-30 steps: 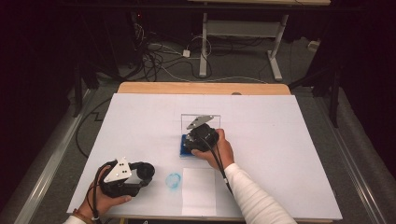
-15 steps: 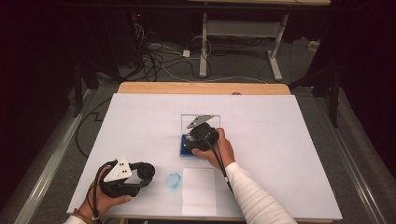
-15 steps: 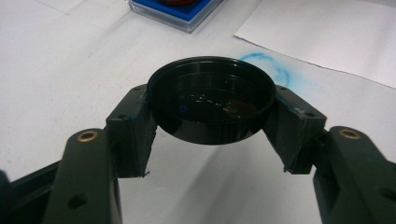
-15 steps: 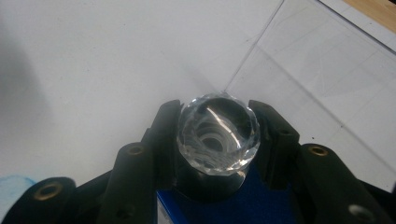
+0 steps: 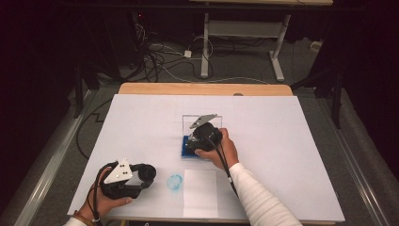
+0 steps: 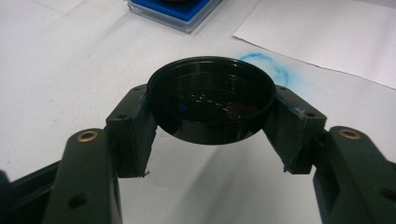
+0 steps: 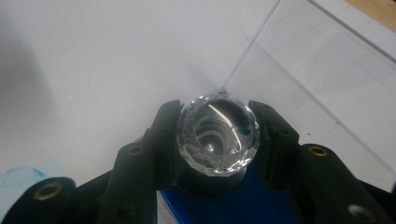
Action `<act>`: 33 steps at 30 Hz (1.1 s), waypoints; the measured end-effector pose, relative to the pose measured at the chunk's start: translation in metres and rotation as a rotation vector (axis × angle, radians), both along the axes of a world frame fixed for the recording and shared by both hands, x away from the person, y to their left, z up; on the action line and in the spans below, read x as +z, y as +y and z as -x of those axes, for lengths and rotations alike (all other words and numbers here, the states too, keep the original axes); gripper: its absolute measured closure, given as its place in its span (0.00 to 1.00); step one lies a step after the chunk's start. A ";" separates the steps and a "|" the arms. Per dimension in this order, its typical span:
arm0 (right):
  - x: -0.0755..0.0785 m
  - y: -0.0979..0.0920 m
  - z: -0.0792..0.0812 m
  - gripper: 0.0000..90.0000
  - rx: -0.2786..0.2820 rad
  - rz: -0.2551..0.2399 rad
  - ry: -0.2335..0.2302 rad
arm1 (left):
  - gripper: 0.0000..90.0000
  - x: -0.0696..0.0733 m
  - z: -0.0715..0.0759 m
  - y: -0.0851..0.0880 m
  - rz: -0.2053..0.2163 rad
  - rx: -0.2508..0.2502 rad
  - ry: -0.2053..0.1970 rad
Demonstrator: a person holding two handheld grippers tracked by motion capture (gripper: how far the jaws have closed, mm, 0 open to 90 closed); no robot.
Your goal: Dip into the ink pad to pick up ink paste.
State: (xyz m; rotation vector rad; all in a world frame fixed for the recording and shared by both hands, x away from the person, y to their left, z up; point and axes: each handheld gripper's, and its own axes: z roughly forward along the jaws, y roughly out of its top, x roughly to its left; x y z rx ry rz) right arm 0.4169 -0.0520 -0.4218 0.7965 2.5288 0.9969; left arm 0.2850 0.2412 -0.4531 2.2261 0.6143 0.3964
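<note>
Black round lid sits clamped in the left tongs at the desk's seven o'clock; at centre, right tongs grip a faceted clear glass knob over the blue tray.

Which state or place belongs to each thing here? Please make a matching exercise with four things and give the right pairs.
Things:
1. black round lid
2. clear faceted knob
3. blue ring stain
4. white paper sheet

Places or states:
A. lies flat at the table's near edge
B. clamped in the left gripper
C. marks the table between the two hands
D. clamped in the right gripper, over the blue pad

Pairs: 1-B, 2-D, 3-C, 4-A
</note>
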 end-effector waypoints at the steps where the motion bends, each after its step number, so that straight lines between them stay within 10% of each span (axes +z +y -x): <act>1: 0.002 -0.003 0.001 0.63 0.001 -0.012 -0.002 | 0.41 0.000 0.000 0.000 0.003 0.005 0.000; 18: 0.026 -0.040 0.020 0.64 0.028 -0.135 -0.098 | 0.41 0.000 -0.002 0.003 0.012 0.044 0.001; 33: 0.047 -0.059 0.030 0.63 0.026 -0.141 -0.148 | 0.41 -0.002 -0.002 0.000 -0.015 0.041 -0.001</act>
